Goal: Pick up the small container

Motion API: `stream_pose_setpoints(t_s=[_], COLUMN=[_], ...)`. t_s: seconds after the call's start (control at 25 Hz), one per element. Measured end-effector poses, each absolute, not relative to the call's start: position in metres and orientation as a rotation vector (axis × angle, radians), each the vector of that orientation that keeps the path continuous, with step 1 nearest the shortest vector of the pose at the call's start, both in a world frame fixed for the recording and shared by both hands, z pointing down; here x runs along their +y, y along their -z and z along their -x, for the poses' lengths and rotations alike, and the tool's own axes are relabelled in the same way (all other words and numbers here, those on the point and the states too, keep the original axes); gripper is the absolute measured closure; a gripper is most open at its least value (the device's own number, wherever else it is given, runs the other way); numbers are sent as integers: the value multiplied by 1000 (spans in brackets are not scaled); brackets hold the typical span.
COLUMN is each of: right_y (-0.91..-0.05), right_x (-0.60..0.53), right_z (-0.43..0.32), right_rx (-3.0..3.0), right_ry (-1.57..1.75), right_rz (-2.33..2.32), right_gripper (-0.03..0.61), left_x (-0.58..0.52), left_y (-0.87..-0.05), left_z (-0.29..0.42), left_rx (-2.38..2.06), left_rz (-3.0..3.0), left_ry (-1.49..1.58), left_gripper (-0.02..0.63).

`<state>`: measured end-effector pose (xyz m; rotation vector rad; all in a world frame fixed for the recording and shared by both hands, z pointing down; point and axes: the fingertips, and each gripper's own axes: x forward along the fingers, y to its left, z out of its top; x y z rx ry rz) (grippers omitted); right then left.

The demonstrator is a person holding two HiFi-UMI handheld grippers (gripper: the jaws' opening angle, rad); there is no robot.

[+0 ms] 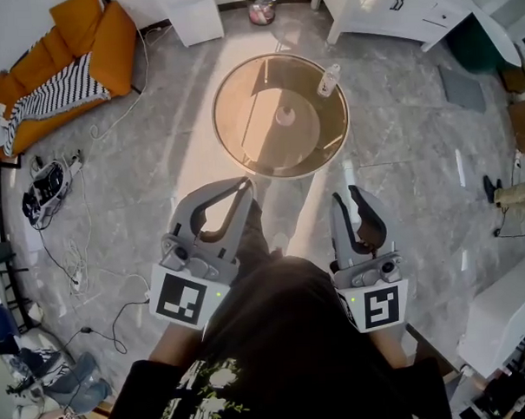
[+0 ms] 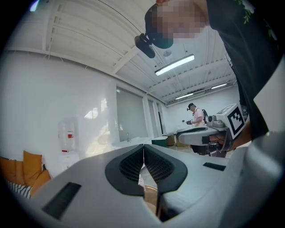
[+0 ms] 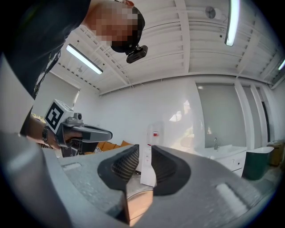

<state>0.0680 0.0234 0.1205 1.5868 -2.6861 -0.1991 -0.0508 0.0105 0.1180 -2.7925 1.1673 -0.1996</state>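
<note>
Container: small pale bottle (image 1: 328, 80), upright at 2 o'clock on the round counter (image 1: 233, 132), near its rim.
Handling: probably light, stiff and smooth; tall and narrow, so easily tipped.
Hold: across the mid-body, squeezing gently.
Right claw (image 1: 346, 196): narrow gap, nothing held, well short of the counter at 6 o'clock.
Left claw (image 1: 244, 186): closed, empty.

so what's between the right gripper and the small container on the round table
Nothing stands there. In the head view, only a strip of floor and bare round table separate the right gripper from the small container.
</note>
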Motion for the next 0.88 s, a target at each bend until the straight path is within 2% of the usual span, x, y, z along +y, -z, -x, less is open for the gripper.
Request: stream_pose_setpoints(t_s=[0.4,0.6,0.88], right_y=[-112,-115,-118], right_x=[-57,-101,-164], right_z=[-60,-50,-25], right_rx=[-2662,-2634,-2569], right_ry=[189,135,114], right_rz=[-1658,-1671,-1720], right_gripper=[470,435,434], left_x=[-71,-118,-188], left_y=[-105,-101,-103], left_z=[53,54,70], left_rx=[1060,977,869], left_rz=[2804,2829,2870], left_ry=[202,210,193], left_gripper=[600,600,600])
